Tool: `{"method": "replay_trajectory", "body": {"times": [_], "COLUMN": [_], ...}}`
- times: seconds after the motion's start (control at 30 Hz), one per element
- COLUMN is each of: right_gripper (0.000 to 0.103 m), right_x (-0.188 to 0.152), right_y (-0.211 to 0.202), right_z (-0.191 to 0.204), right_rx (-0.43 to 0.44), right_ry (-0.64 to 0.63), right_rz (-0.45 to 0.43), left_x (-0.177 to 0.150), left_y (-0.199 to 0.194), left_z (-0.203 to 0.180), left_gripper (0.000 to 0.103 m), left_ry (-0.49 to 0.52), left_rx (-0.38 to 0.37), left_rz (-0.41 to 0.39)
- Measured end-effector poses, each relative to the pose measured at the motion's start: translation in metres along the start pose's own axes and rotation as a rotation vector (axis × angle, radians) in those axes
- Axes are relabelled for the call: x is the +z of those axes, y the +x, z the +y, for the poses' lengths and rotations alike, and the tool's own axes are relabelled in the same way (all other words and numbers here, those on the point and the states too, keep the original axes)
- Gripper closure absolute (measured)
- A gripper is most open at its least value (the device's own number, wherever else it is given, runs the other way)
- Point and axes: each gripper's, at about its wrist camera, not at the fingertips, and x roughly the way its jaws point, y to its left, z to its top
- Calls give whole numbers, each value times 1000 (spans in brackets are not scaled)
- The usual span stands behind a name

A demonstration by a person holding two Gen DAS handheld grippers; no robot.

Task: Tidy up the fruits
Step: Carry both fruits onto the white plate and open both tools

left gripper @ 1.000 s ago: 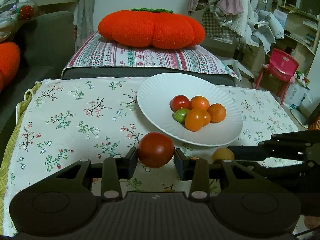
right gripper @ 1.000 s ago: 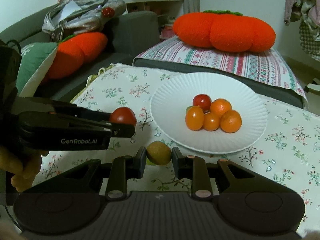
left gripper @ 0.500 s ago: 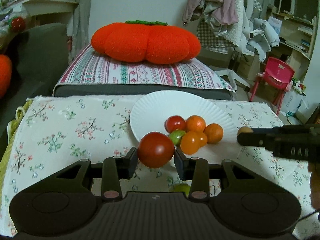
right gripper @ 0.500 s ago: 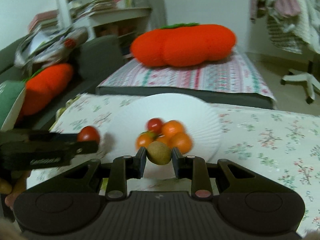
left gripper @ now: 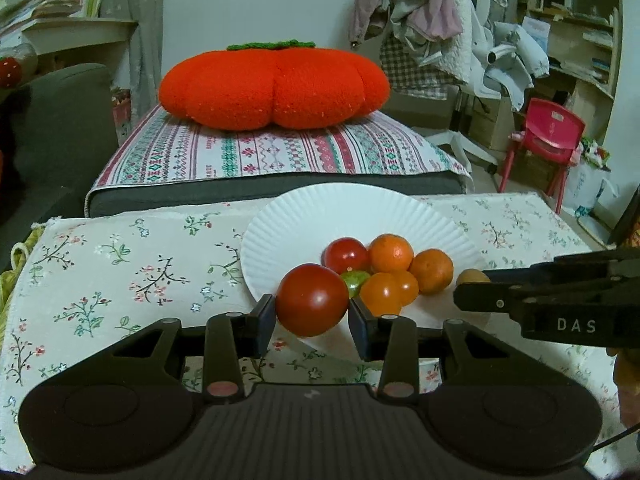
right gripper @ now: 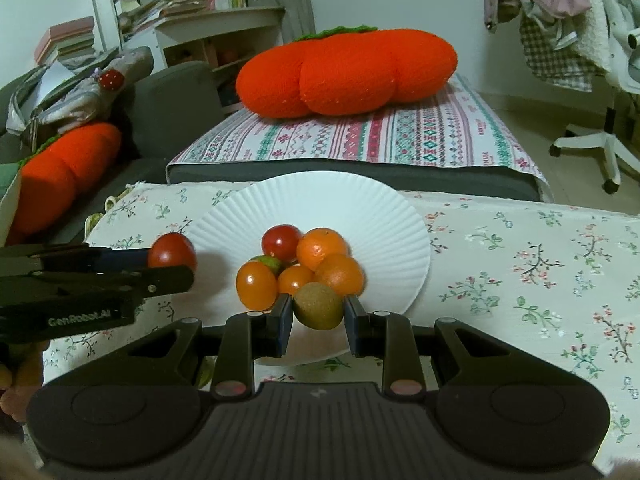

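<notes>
The left tongs [left gripper: 312,314] pinch a red tomato [left gripper: 312,300] at the near-left rim of the white paper plate [left gripper: 320,216]. The right tongs [right gripper: 319,320] clamp a kiwi [right gripper: 319,306] over the plate's near edge, beside the piled fruits [right gripper: 304,264].

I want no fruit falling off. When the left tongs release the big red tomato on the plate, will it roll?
Probably a little: the tomato is round and smooth. The plate looks shallow, but the fruit pile beside it may stop it.

Dim, greenish indoor light, soft shadows, small glints on fruit, strong fisheye bending and dark corners.
</notes>
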Motion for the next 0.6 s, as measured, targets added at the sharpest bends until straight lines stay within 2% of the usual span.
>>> {"method": "replay_trajectory", "body": {"times": [0.4, 0.6], "right_gripper": [76, 73], "right_x": [-6, -2], "right_y": [8, 2], "right_z": [8, 3], "right_rx": [-3, 5], "right_ry": [-27, 16], "right_rz": [21, 7], "left_x": [-3, -3], "left_y": [4, 3], "left_z": [-3, -1], "left_gripper": [84, 82], "left_ry": [35, 13], "left_rx": [25, 17], "left_rz": [0, 17]}}
